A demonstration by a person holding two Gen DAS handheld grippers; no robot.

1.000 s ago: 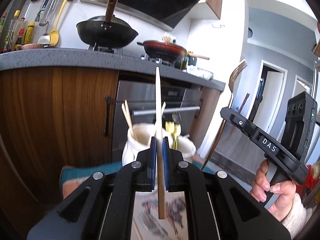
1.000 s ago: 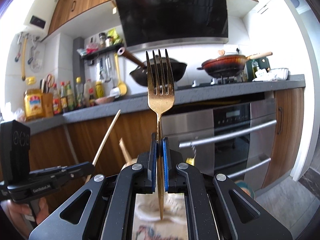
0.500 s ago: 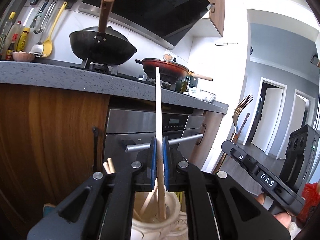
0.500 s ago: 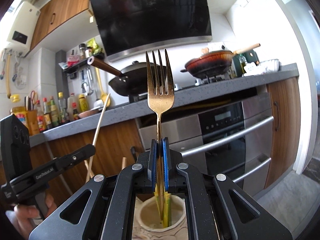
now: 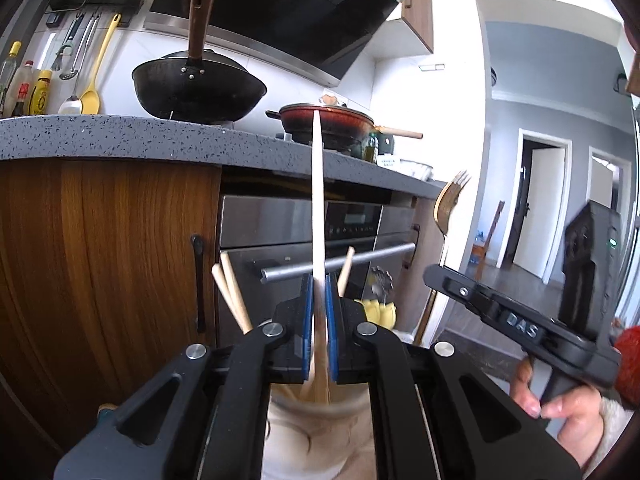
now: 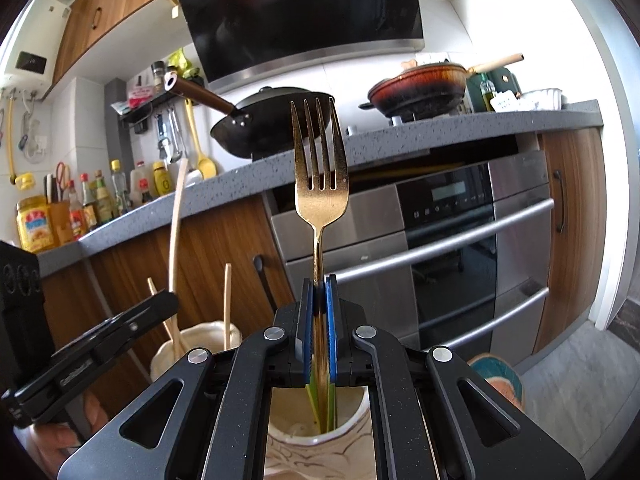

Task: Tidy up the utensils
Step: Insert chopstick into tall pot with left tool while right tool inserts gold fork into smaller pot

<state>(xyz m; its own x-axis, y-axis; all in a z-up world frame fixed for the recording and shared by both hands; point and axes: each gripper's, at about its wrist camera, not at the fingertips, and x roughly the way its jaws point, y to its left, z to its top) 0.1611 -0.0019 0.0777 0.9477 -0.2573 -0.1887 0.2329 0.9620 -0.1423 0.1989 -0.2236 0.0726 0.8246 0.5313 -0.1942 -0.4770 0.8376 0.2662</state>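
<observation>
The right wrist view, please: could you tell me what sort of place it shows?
A home kitchen: a black wok on the hob, a built-in oven under the grey countertop, and sauce bottles.

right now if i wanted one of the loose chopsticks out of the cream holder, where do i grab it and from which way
Grip a loose chopstick on its bare upper shaft, above the rim of the cream holder, coming from above with the jaws across its width. It stands tilted with the lower end hidden inside, so only the top is reachable, and it should lift out along its own lean. Both grippers are full now, so probably free one first.
</observation>
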